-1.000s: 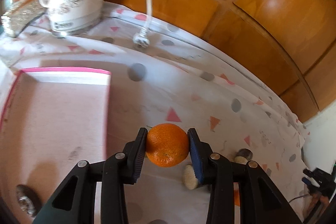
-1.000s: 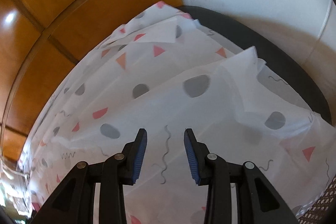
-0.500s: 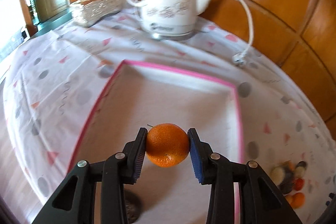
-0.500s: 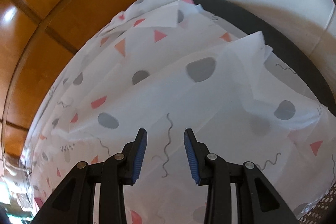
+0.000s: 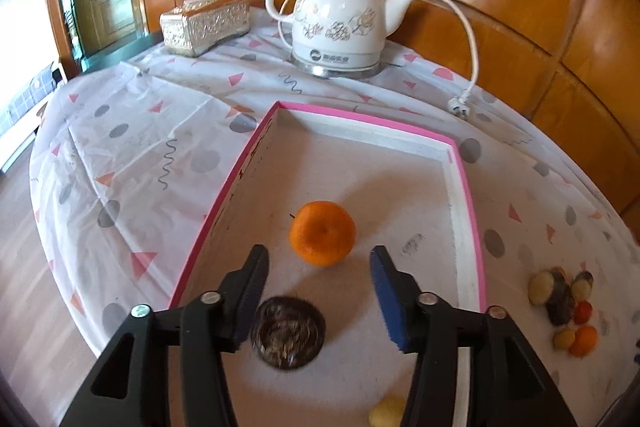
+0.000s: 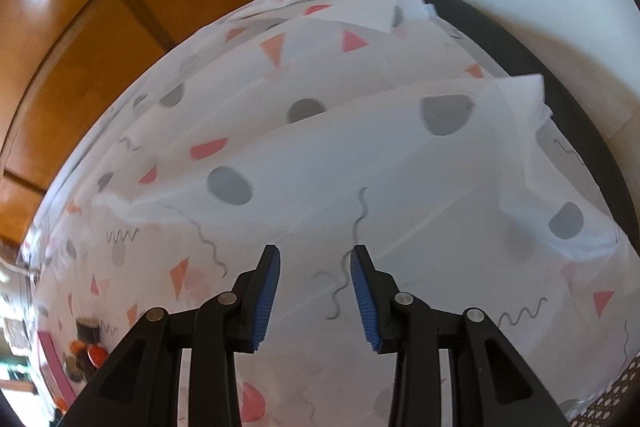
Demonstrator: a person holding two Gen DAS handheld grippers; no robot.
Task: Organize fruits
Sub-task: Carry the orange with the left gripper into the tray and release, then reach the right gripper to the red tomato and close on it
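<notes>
Resting in pink-rimmed tray (image 5: 468,195): orange (image 5: 322,232); left hand-held gripper (image 5: 318,265) spread, apparently clear.

Count taken across both wrist views.

Pink-rimmed tray (image 5: 466,187): one. Inside it, one orange (image 5: 322,233), one dark round fruit (image 5: 287,333) and one small yellowish fruit (image 5: 386,414), partly hidden at the lower edge; three pieces in all.

Loose pile of small fruits (image 5: 562,301) on the tablecloth (image 5: 132,155), right of the tray: roughly seven pieces, exact number uncertain because they overlap.

White electric kettle (image 5: 340,23): one, with one cord ending in one plug (image 5: 459,103). Tissue box (image 5: 205,23): one.

Grippers: two, the left gripper (image 5: 318,271) and the right gripper (image 6: 314,287), two fingers each.
</notes>
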